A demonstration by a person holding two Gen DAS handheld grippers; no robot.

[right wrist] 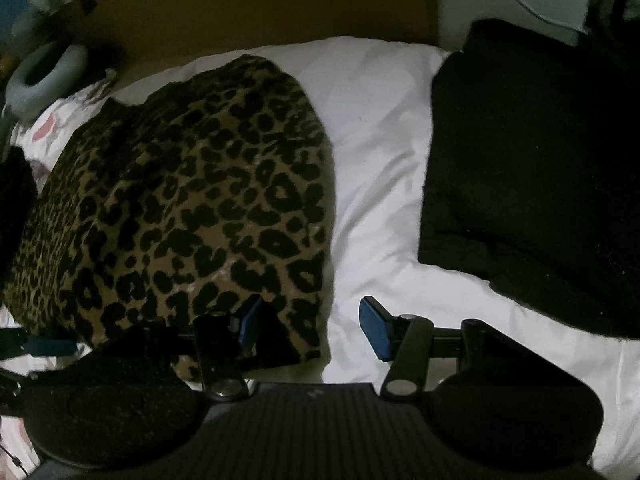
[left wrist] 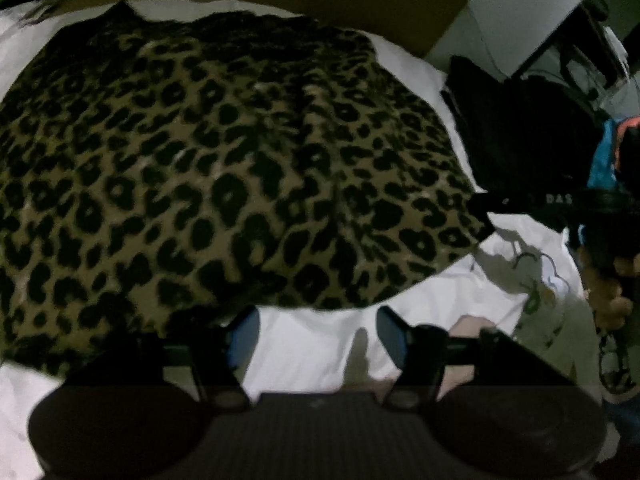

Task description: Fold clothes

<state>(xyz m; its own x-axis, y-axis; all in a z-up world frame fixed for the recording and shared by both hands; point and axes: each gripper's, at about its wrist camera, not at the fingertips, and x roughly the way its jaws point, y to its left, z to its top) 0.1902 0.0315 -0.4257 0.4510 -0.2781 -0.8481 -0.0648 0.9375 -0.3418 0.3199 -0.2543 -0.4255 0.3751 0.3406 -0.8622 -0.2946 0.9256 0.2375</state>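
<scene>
A leopard-print garment (left wrist: 224,168) lies spread flat on the white bed sheet (left wrist: 312,352) and fills most of the left wrist view. My left gripper (left wrist: 318,336) stands open just short of its near hem, with only bare sheet between the fingers. In the right wrist view the same leopard-print garment (right wrist: 192,208) lies at the left. My right gripper (right wrist: 312,324) is open at its near right corner. Its left finger (right wrist: 250,320) is over the cloth and its right finger (right wrist: 374,328) is over the white sheet (right wrist: 372,184). Neither gripper pinches the fabric.
A folded black garment (right wrist: 532,180) lies on the sheet to the right of the leopard one. A brown headboard (right wrist: 260,8) runs along the far side. A grey ring-shaped object (right wrist: 44,72) sits at the far left. Dark bags and colourful clutter (left wrist: 600,152) crowd the right side.
</scene>
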